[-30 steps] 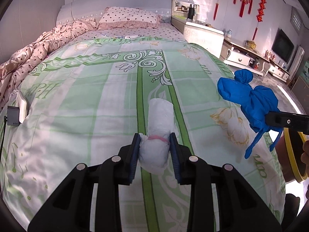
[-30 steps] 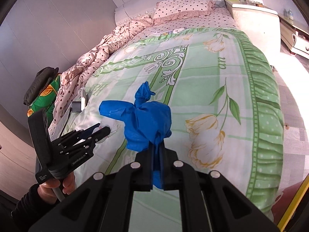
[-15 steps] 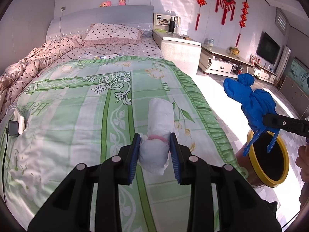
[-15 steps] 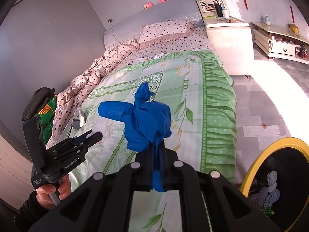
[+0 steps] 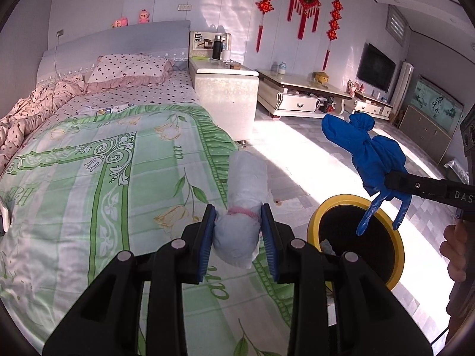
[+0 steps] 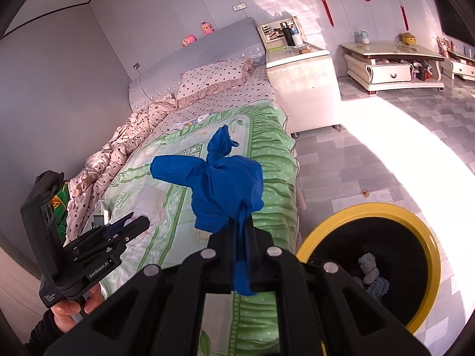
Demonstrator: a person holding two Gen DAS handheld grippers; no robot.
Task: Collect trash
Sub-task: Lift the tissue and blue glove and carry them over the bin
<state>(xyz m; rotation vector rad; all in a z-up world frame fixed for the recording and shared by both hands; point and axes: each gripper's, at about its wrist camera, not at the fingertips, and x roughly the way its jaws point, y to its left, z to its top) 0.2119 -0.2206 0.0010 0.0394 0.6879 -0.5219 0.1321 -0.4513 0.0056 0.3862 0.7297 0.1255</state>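
My left gripper (image 5: 239, 225) is shut on a white rolled bundle of trash (image 5: 245, 204) with a pink band, held over the bed's right edge. My right gripper (image 6: 242, 234) is shut on a knotted blue bag of trash (image 6: 225, 178) and holds it in the air. In the left wrist view the blue bag (image 5: 368, 154) hangs above a round bin with a yellow rim (image 5: 397, 249) on the floor beside the bed. In the right wrist view the bin (image 6: 427, 237) is at lower right, with some trash inside, and the left gripper (image 6: 124, 225) is at left.
The bed with a green floral cover (image 5: 89, 178) fills the left. A white nightstand (image 5: 228, 89) stands by the headboard. A low TV cabinet (image 5: 302, 98) runs along the far wall. The tiled floor (image 6: 371, 154) is sunlit.
Both grippers have swung right, from over the bed toward its right edge. The bin has come into view, and the blue bag now hangs over it.
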